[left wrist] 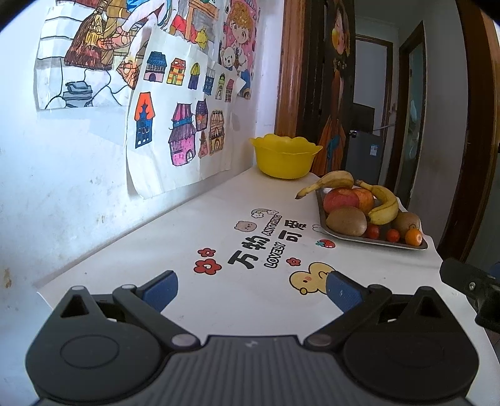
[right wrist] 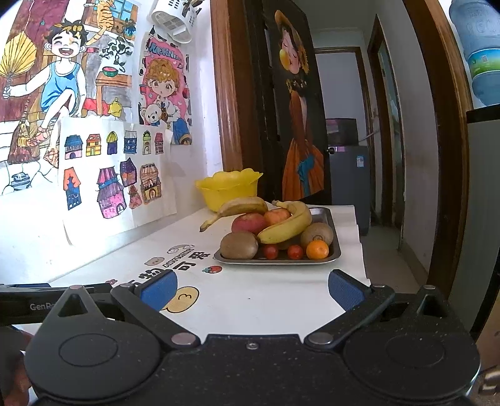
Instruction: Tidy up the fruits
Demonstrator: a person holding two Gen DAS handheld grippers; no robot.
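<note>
The left gripper (left wrist: pixel 251 289) hangs low over the white table with printed cartoon stickers (left wrist: pixel 175 237), its blue-padded fingers (left wrist: pixel 161 289) spread wide with nothing between them. The right gripper (right wrist: pixel 251 289) is likewise spread wide and empty, its blue pads (right wrist: pixel 343 289) apart above the table's near edge.

From the left wrist view the shallow rectangular metal tray (left wrist: pixel 375 243) lies at about two o'clock, well apart from the gripper. From the right wrist view the same tray (right wrist: pixel 275 260) sits near twelve o'clock and closer.

On the tray are two yellow bananas (right wrist: pixel 287 225), two red apples (right wrist: pixel 248 222), two brown kiwis (right wrist: pixel 239 245), two small red cherry tomatoes (right wrist: pixel 270 250) and a small orange citrus fruit (right wrist: pixel 317 249). One banana's stem pokes past the tray's far left corner.

Behind the tray, against the wall, stands an empty-looking yellow plastic bowl with a scalloped rim (left wrist: pixel 284 156), at one o'clock in the left view and eleven o'clock in the right.

Only the right view shows a large blue water bottle (right wrist: pixel 479 47) at two o'clock and a white plastic basket (right wrist: pixel 173 18) hung high on the wall. Only the left view shows part of the other black gripper at its right edge. Children's coloured drawings of houses (left wrist: pixel 181 125) cover the wall in both.
</note>
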